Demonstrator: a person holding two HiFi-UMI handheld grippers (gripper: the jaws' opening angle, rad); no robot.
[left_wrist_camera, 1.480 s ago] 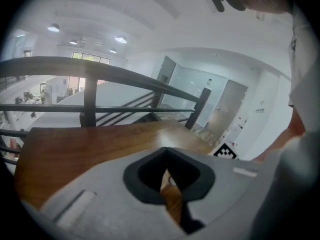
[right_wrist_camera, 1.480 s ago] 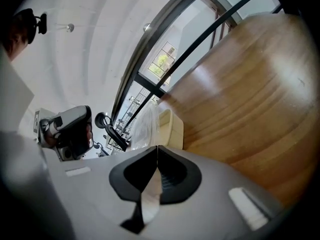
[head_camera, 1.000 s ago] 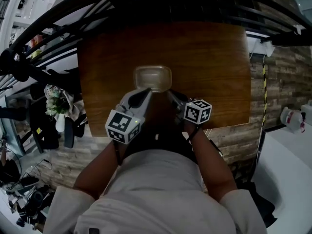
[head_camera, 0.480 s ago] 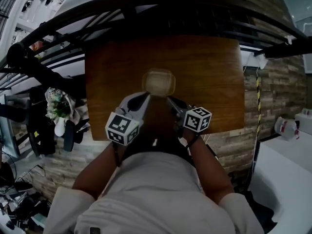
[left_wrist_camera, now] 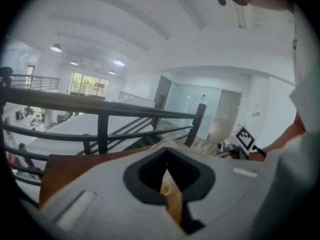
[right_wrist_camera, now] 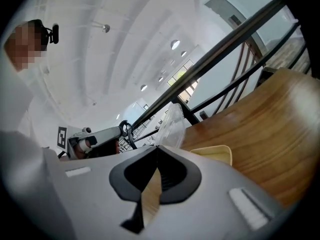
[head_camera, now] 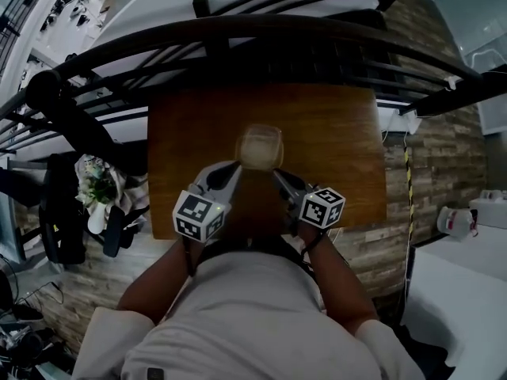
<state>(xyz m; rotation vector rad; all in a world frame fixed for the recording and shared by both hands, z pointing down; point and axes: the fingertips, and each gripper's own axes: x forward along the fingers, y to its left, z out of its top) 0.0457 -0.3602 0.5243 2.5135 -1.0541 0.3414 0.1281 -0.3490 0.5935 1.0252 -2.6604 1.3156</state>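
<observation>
A clear plastic container (head_camera: 259, 146) with a beige base sits in the middle of the brown wooden table (head_camera: 341, 133). My left gripper (head_camera: 232, 169) is by its near left corner, and my right gripper (head_camera: 279, 177) is by its near right corner. I cannot tell whether either one touches it. The left gripper (left_wrist_camera: 166, 170) shows its jaws shut together with nothing between them. The right gripper (right_wrist_camera: 157, 166) is shut too, with the clear lid (right_wrist_camera: 172, 124) and the beige tray (right_wrist_camera: 216, 153) just beyond its tip.
A black metal railing (head_camera: 261, 34) runs along the table's far edge, with a drop to a lower floor behind it. Left of the table stand a flower bouquet (head_camera: 97, 187) and dark chairs. A wood-plank wall face (head_camera: 380, 236) lies below the table's near edge.
Both gripper views have tilted upward, so they show less table and more railing and ceiling. In the head view the table looks smaller and lower. The grippers stay by the container.
</observation>
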